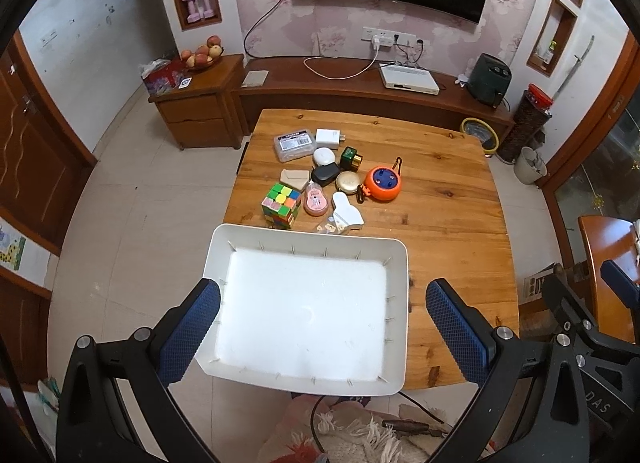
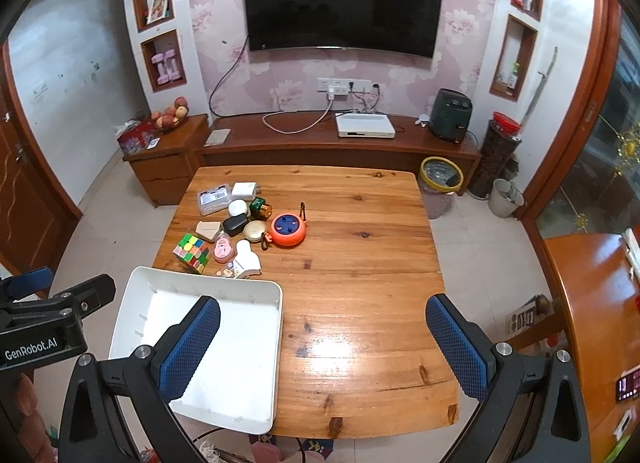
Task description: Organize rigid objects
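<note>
Both your left gripper [image 1: 322, 321] and right gripper [image 2: 322, 337] hang spread wide and grasping nothing above the wooden table [image 2: 360, 263], where one empty white rectangular plastic tray [image 1: 394, 259] sits near a cluster of about twelve small rigid items, among them one multicoloured puzzle cube [image 1: 281, 204] and one round orange reel [image 1: 383, 184].

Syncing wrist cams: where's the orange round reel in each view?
Left wrist: orange reel sits right of centre, at the right end of the clutter.
Right wrist: orange reel sits left of centre, again rightmost in the clutter.
Shared landmark: white tray, near both cameras.
</note>
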Demonstrator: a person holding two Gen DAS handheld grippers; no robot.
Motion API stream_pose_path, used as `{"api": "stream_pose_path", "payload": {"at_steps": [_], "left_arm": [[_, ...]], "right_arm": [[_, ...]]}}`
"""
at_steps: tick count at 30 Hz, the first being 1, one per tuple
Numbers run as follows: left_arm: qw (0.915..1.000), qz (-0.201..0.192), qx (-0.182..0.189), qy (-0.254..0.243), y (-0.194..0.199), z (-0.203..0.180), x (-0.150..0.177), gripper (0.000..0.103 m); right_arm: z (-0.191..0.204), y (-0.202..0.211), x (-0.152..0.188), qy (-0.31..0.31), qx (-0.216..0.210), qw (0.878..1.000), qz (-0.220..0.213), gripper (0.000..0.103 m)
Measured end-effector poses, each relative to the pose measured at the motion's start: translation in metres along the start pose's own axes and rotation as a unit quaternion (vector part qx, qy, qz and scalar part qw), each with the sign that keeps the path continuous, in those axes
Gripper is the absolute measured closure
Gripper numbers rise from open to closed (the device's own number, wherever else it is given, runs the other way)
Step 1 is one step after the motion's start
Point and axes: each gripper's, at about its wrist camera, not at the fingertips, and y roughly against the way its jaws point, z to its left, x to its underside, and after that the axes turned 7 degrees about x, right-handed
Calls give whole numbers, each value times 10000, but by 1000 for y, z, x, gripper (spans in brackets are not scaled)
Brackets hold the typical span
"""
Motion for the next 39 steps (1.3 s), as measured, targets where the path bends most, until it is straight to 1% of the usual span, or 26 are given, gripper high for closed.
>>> {"api": "stream_pose_path", "payload": {"at_steps": [6, 13, 19, 23, 26, 28, 30, 33, 35, 39], "left_arm": [[9998, 71, -150, 105, -4, -1, 8, 1], [9989, 229, -290, 275, -10, 11, 11, 1], [9991, 313, -206, 189, -22, 25, 1, 1], [9994, 351, -37, 6, -30, 41, -17, 1], [9996, 269, -8, -122, -36, 56, -32, 1], [9995, 261, 4, -202, -43, 68, -44, 1], [9992, 280, 47, -281, -54, 82, -58, 1], [9982, 356, -6, -491, -76, 101, -79, 1], [9964, 500, -89, -675, -97, 110, -93, 1], [9917, 907, -76, -909, -145, 122, -111, 1]], "right_arm": [[-2, -12, 0, 139, -245, 9996, 68, 0], [5, -23, -1, 242, -484, 9983, 198, 0], [22, -30, -4, 185, -541, 9978, 321, 0], [32, -36, -13, -32, -495, 9979, 414, 0], [39, -40, -20, -303, -499, 9972, 474, 0], [49, -47, -25, -370, -419, 9970, 526, 0], [58, -57, -30, -471, -465, 9959, 622, 0], [72, -79, -36, -529, -503, 9935, 875, 0], [81, -99, -41, -565, -545, 9910, 1082, 0], [98, -140, -48, -618, -574, 9851, 1500, 0]]}}
